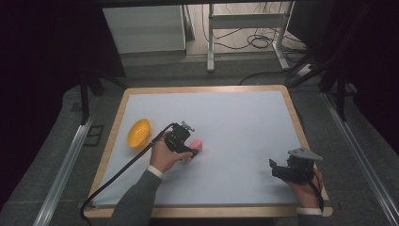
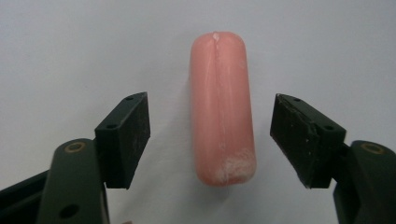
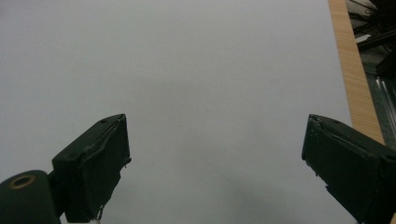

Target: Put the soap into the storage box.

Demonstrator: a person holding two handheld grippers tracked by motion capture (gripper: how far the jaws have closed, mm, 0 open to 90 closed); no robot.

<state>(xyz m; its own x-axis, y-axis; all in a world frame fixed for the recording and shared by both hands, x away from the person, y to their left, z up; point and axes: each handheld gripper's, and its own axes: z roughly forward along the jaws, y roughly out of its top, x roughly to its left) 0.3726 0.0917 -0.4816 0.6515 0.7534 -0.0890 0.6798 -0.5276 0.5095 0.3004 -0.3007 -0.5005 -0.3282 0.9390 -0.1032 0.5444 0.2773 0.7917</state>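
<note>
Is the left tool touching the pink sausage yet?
Apart. In the left gripper view, the left tool stands open around the pink sausage, with white table showing in the gap on each side between it and the black pads.

yellow bowl [image 1: 139, 133], pink sausage [image 2: 221, 109], white table [image 1: 235, 117]

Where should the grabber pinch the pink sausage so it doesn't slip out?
Probably around the middle of the pink sausage, one pad on each long side. It lies flat on the white table, lengthwise between the open jaws of the left gripper, so closing straight in from above should work. The rounded ends taper, so a pinch there would likely slide off.
</note>
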